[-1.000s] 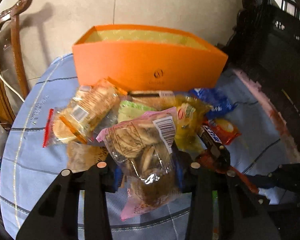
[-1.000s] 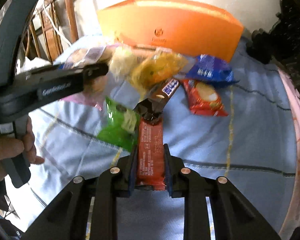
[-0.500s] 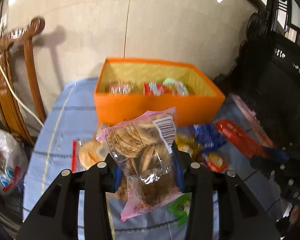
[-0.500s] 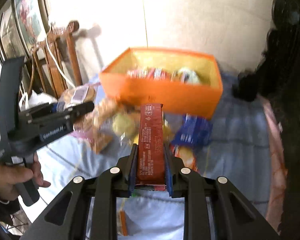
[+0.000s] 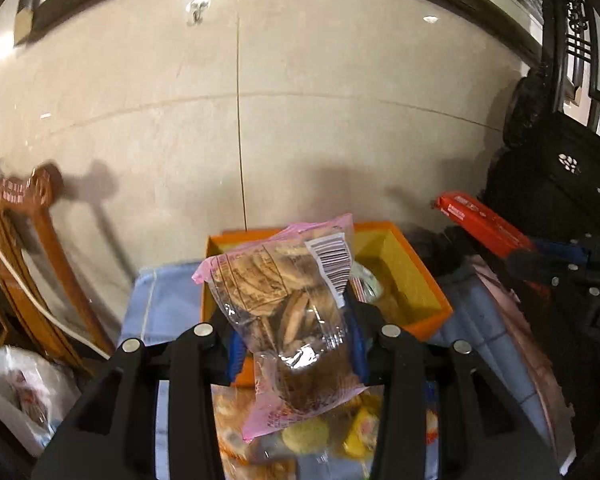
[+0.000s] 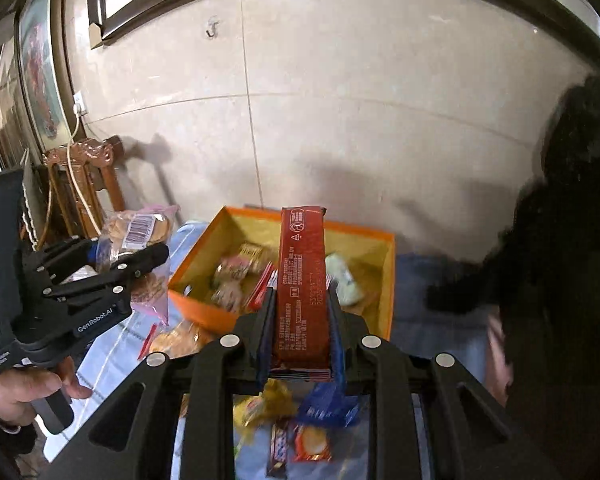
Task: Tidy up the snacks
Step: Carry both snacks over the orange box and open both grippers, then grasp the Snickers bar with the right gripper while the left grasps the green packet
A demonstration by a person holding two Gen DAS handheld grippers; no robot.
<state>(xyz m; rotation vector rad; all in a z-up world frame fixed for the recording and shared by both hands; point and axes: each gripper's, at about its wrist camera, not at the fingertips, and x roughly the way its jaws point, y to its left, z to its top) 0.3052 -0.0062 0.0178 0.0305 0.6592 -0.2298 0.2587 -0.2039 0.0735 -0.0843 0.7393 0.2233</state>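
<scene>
My left gripper (image 5: pixel 296 328) is shut on a clear pink-edged bag of biscuits (image 5: pixel 288 300), held up in front of the open orange box (image 5: pixel 420 280). My right gripper (image 6: pixel 300 308) is shut on a long red snack pack (image 6: pixel 302 280), held upright above the near wall of the orange box (image 6: pixel 384 256). The box holds several wrapped snacks (image 6: pixel 236 276). In the right wrist view the left gripper (image 6: pixel 112 264) with the biscuit bag (image 6: pixel 140 232) is to the left of the box. In the left wrist view the red pack (image 5: pixel 480 220) shows at right.
Loose snacks (image 6: pixel 308 440) lie on the blue tablecloth (image 6: pixel 432 320) below both grippers. A wooden chair (image 6: pixel 84 184) stands at left by the tiled wall. Dark carved furniture (image 5: pixel 560 200) stands at right. A white plastic bag (image 5: pixel 16 392) sits low at left.
Both grippers rose and tilted upward with their snacks, moving closer to the orange box. The table pile dropped to the bottom of both views and more wall shows.
</scene>
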